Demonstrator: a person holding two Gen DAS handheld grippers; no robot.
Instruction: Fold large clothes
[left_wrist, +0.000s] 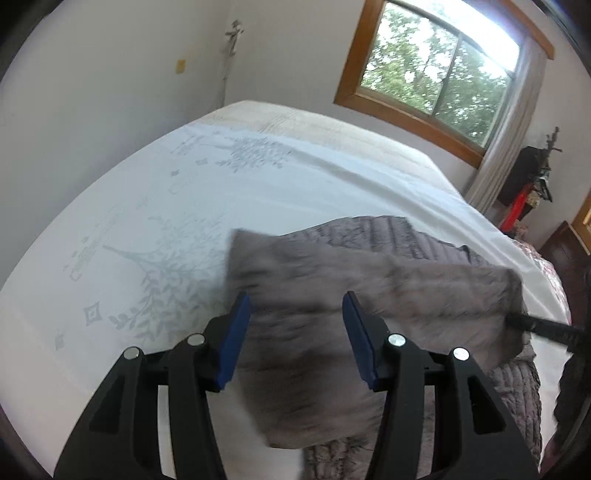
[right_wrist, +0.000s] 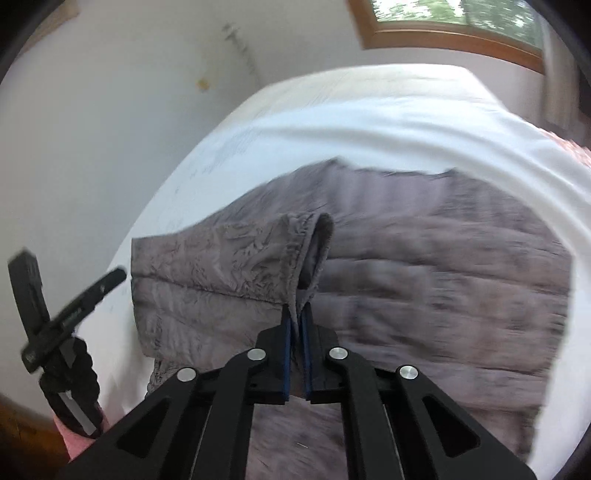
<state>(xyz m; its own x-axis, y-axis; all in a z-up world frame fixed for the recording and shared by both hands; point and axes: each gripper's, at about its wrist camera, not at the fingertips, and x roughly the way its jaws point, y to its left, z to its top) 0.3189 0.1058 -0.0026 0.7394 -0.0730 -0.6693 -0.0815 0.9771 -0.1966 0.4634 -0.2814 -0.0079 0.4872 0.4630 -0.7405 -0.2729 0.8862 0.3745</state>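
While clamped on the elastic cuff of a sleeve, right hand-held gripper raised over the grey quilted jacket, blue pads pressed nearly together on the fabric; left hand-held gripper half-wide above the jacket's near-left fold, pads clear of cloth, nothing gripped; jacket spread flat on the bed over a white leaf-printed sheet, toward its near-right side; beyond the bed, wood-framed window and pale curtain
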